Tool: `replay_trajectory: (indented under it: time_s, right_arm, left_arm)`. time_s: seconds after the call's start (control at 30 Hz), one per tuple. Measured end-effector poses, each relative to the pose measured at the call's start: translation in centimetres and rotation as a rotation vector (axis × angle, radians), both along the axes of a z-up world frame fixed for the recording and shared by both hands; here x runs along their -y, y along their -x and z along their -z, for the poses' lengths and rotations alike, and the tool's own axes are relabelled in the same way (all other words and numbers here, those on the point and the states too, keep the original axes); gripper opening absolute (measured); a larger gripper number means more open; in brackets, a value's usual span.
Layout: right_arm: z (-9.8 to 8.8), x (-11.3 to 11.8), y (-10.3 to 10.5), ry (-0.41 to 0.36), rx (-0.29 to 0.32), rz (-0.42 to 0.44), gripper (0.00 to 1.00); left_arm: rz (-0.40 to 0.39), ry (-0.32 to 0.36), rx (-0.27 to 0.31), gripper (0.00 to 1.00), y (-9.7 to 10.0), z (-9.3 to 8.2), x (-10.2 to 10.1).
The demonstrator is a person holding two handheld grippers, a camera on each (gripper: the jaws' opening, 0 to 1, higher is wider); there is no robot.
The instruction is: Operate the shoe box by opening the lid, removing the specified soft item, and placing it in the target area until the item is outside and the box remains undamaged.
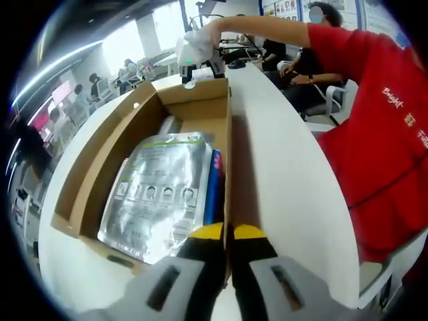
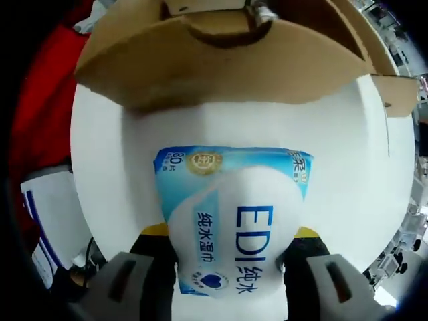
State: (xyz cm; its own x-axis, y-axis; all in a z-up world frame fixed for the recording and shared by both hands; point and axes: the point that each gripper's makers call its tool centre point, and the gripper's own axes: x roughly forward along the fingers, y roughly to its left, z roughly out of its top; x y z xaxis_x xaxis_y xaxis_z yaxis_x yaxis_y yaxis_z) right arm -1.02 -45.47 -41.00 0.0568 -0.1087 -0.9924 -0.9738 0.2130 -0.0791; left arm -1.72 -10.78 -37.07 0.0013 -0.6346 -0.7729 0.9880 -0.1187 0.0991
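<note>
The right gripper [image 2: 231, 244] has its fingers spread around a blue-and-white wet-wipe pack [image 2: 231, 221], clamped on its two sides; the soft pack bulges between them. In the right gripper view the pack hangs over bare white tabletop [image 2: 114, 174], outside the shoe box [image 2: 221, 60], whose brown wall and flap sit toward twelve o'clock. That hold looks meant to carry the item clear of the cardboard before setting it down, and I judge the removal step nearly done.

In the left gripper view, the left gripper [image 1: 227, 234] has its fingers closed narrowly on the box's near wall at six o'clock, likely to pin the box so it does not slide or tear. Inside the open shoe box [image 1: 87, 180] lie a silver foil pouch [image 1: 157, 194] and a blue item [image 1: 214, 184] along its right wall.

Open tabletop [image 1: 287, 180] stretches toward three o'clock of the box; the rounded table edge beyond it limits the placing room.
</note>
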Motion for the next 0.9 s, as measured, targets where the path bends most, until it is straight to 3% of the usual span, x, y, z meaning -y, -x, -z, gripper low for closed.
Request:
replay_trajectory:
  time_s: [0.27,0.33,0.5,0.63,0.7,0.8,0.9]
  right_arm:
    - [-2.4,0.5,-0.1,-0.005,0.033,0.036,0.58]
    - [-3.6,-0.2,0.0,-0.055,0.057,0.047,0.55]
    - [-7.1,-2.9,-0.5,-0.229,0.11,0.067,0.5]
    - [-9.6,-4.4,-1.6,-0.355,0.198,0.074,0.51]
    - [-10.6,-5.8,-2.7,-0.456,0.265,0.07,0.51]
    - [-11.5,-7.8,-3.2,-0.612,0.296,0.132,0.56]
    - [-13.0,-10.7,-3.7,-0.833,0.339,0.152,0.59]
  left_arm:
    - [-0.001,0.001,0.001,0.01,0.0,0.0,0.1]
    - [-0.001,0.0,0.001,0.01,0.0,0.0,0.1]
    - [-0.003,0.001,0.0,0.02,0.0,0.0,0.1]
    - [-0.004,0.001,0.001,0.02,0.1,0.0,0.1]
    - [-0.004,0.002,0.003,0.02,0.1,0.0,0.1]
    - [-0.005,0.004,0.005,0.02,0.1,0.0,0.1]
    - [-0.006,0.006,0.007,0.02,0.0,0.0,0.0]
